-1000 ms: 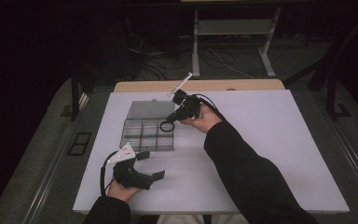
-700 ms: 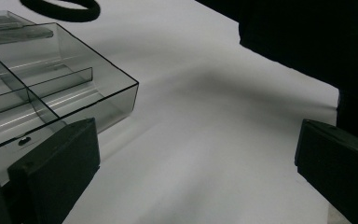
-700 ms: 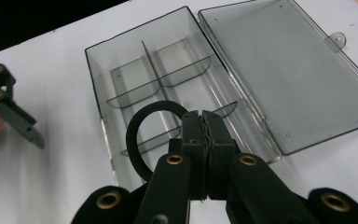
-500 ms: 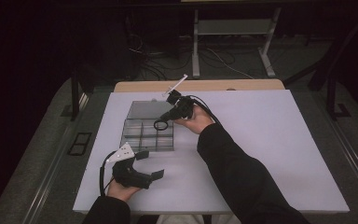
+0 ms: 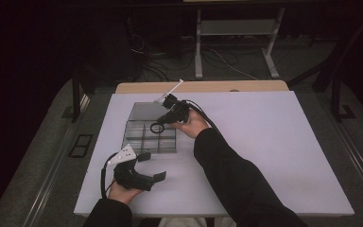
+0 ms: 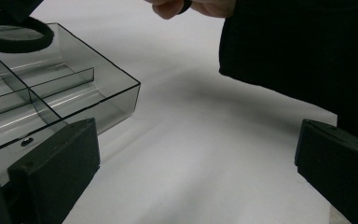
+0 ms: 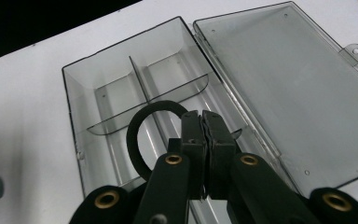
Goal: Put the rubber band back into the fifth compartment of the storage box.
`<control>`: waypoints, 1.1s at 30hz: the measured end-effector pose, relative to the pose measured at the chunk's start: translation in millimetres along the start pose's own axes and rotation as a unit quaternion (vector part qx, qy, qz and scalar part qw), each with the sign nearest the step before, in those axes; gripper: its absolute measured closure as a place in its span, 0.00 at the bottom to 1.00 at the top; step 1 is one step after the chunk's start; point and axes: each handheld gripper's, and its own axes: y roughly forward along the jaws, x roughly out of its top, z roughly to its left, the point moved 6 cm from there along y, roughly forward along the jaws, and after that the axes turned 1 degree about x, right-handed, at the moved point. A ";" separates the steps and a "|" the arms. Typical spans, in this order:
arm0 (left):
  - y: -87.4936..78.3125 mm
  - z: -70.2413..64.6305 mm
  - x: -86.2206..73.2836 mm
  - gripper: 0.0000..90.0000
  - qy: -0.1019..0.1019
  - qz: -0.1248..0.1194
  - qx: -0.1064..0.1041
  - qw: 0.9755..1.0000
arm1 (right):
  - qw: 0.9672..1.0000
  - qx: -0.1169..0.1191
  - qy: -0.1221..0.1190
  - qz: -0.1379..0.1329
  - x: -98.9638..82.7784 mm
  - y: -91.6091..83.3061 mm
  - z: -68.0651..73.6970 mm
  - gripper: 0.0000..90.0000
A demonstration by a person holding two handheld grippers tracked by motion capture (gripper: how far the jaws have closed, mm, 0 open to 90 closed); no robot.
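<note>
The right gripper (image 5: 163, 123), pinching a black ring (image 5: 157, 127), has slid toward eight o'clock. It now hangs lower over the clear box's (image 5: 137, 141) divided compartments.

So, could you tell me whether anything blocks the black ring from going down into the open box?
Nothing visible does. The right gripper holds the black ring above the clear box; its lid lies open alongside, and the compartments beneath look empty.
</note>
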 end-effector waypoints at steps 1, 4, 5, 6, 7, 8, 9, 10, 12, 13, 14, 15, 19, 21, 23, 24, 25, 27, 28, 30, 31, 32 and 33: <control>-0.1 0.0 0.0 0.00 0.000 0.000 0.000 1.000 | 1.000 -0.001 0.002 0.001 -0.1 1.4 -0.3 0.97; -0.1 0.2 0.0 0.00 0.000 0.000 0.000 1.000 | 1.000 -0.003 0.006 0.003 -0.7 5.1 -1.8 0.97; 0.0 0.3 0.0 0.00 0.000 0.000 0.000 1.000 | 1.000 -0.005 0.004 0.001 -0.8 6.6 -3.1 0.97; 0.2 0.4 0.0 0.00 0.000 0.000 -0.001 1.000 | 1.000 -0.004 0.004 0.000 -0.9 7.5 -3.7 0.97; 0.3 0.4 0.0 0.00 -0.001 0.000 -0.001 1.000 | 1.000 -0.001 0.010 -0.001 -1.3 9.8 -3.8 0.97; 0.5 0.4 -0.1 0.00 -0.001 0.000 -0.001 1.000 | 1.000 -0.001 0.010 -0.001 -1.3 9.8 -3.8 0.97; 0.7 0.2 -0.1 0.00 -0.002 0.000 -0.001 1.000 | 1.000 -0.003 0.011 -0.002 -2.0 13.1 -5.0 0.97; 0.9 0.0 -0.1 0.00 -0.001 0.000 -0.001 1.000 | 1.000 -0.003 0.011 -0.002 -2.0 13.1 -5.0 0.97; 1.0 -0.2 -0.2 0.00 0.000 0.001 -0.002 1.000 | 1.000 -0.003 0.011 -0.005 -2.2 17.0 -6.3 0.97; 1.1 -0.2 -0.1 0.00 -0.001 0.001 -0.002 1.000 | 1.000 -0.002 0.014 -0.005 -2.2 18.7 -5.8 0.97; 1.0 0.0 -0.1 0.00 -0.001 0.001 -0.002 1.000 | 1.000 -0.004 0.013 -0.006 -2.1 20.8 -6.7 0.97; 1.0 0.1 -0.1 0.00 -0.001 0.000 -0.002 1.000 | 1.000 -0.003 0.017 -0.006 -2.0 22.5 -6.1 0.97; 0.8 0.9 0.0 0.00 -0.002 -0.001 -0.002 1.000 | 1.000 -0.005 0.017 -0.010 -0.1 31.3 -6.4 0.97; 0.7 1.1 0.1 0.00 -0.001 -0.001 -0.002 1.000 | 1.000 -0.006 0.016 -0.010 0.3 32.8 -6.6 0.97; 0.8 1.1 0.1 0.00 -0.001 0.000 -0.002 1.000 | 1.000 -0.008 0.015 -0.011 1.1 35.6 -6.4 0.97; 0.8 1.1 0.2 0.00 -0.001 0.000 -0.002 1.000 | 1.000 -0.009 0.016 -0.011 1.3 36.9 -6.3 0.97; 0.7 1.1 0.2 0.00 -0.001 -0.001 -0.002 1.000 | 1.000 -0.010 0.015 -0.010 1.5 38.1 -6.3 0.97; 0.4 1.2 0.4 0.00 -0.001 -0.001 -0.002 1.000 | 1.000 -0.012 0.016 -0.007 1.7 40.7 -6.6 0.97; 0.2 1.2 0.4 0.00 -0.001 -0.001 -0.002 1.000 | 1.000 -0.011 0.017 -0.007 1.9 41.9 -6.7 0.97; -0.1 1.6 0.4 0.00 -0.001 -0.001 -0.002 1.000 | 1.000 -0.014 0.016 -0.004 1.1 43.4 -7.6 0.95; -0.2 1.9 0.4 0.00 0.000 0.000 -0.002 1.000 | 1.000 -0.016 0.014 -0.003 0.7 43.7 -7.2 0.93; -0.3 2.1 0.4 0.00 0.001 0.000 -0.002 1.000 | 1.000 -0.018 0.014 -0.001 0.3 43.8 -6.7 0.91; -0.3 2.3 0.4 0.00 0.000 0.000 -0.002 1.000 | 1.000 -0.018 0.014 -0.001 0.3 43.8 -6.7 0.91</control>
